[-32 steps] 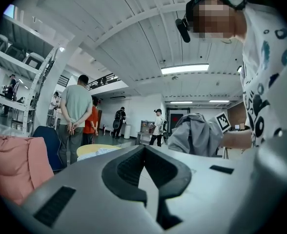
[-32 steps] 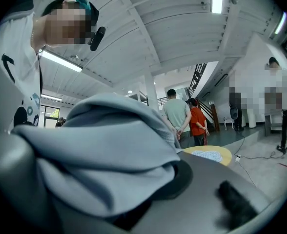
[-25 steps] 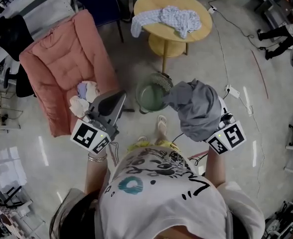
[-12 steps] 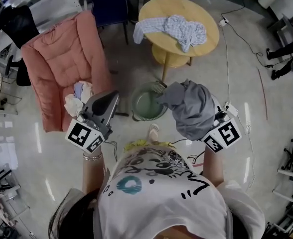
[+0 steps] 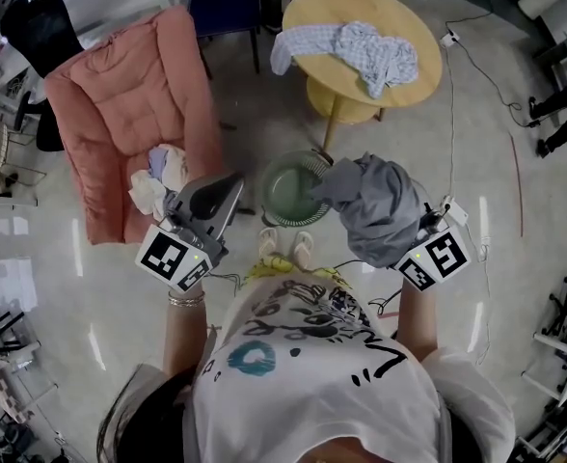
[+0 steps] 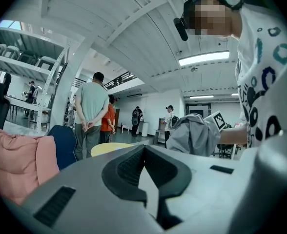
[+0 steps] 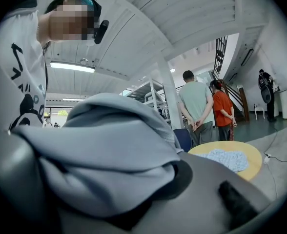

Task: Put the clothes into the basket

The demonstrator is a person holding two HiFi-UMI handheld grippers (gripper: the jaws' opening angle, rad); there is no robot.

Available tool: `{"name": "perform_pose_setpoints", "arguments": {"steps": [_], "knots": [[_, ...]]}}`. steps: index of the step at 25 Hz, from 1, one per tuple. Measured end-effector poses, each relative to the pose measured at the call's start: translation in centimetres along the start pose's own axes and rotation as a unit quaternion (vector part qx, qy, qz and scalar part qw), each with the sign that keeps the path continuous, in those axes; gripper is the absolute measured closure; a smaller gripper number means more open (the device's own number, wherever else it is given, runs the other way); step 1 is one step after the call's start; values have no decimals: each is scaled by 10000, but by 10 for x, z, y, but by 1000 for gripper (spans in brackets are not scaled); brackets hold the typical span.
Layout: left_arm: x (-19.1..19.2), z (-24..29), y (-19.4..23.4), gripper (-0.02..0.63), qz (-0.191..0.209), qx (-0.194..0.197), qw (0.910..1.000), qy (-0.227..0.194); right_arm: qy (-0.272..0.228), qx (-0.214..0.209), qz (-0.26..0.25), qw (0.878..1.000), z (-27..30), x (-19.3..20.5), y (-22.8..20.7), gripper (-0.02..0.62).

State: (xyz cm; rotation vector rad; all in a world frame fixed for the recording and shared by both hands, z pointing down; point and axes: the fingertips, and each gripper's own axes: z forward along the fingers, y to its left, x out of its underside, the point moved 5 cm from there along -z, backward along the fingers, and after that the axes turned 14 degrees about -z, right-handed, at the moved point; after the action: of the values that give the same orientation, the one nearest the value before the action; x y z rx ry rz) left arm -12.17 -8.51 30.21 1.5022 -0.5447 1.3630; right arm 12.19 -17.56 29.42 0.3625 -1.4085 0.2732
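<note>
**Grey garment held at the basket's rim**

Since a second ago the person's feet (image 5: 285, 246) have come together at 6 o'clock of the basket (image 5: 276, 205). The round yellow bench (image 5: 327, 8) has slid toward 1 o'clock in the head view.

Head view: the green basket stands on the floor between the two grippers. The right gripper (image 5: 428, 256) is at its 3 o'clock and is wrapped in the grey garment (image 5: 375, 210), whose near fold overlaps the rim. The left gripper (image 5: 228, 187) is at 9 o'clock, tapering to a point. A checked garment (image 5: 356, 46) lies on the bench. At 10 o'clock stands a pink padded chair (image 5: 139, 85) with loose clothes (image 5: 158, 177) bunched on its seat.

Left gripper view: the jaws are closed together with nothing between them. The grey garment hangs at 2 o'clock, and bystanders (image 6: 92, 111) stand at 10 o'clock.

Right gripper view: the jaws are clamped on the grey garment, which is draped over them and fills the lower left. The bench and checked garment show at 4 o'clock.
</note>
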Motion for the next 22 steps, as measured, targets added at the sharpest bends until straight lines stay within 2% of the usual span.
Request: {"name": "perform_pose_setpoints", "arguments": {"steps": [4,11,22], "knots": [[0,7,18,595,-84,132,9997,199,28,57,127,9999,15,3,1,520],[12,32,46,595,0,287,9984,495,220,205,205,9993,33,20,-9,520],[74,70,96,595,-237,192,9969,722,850,230,527,9947,71,111,-21,520]]}}
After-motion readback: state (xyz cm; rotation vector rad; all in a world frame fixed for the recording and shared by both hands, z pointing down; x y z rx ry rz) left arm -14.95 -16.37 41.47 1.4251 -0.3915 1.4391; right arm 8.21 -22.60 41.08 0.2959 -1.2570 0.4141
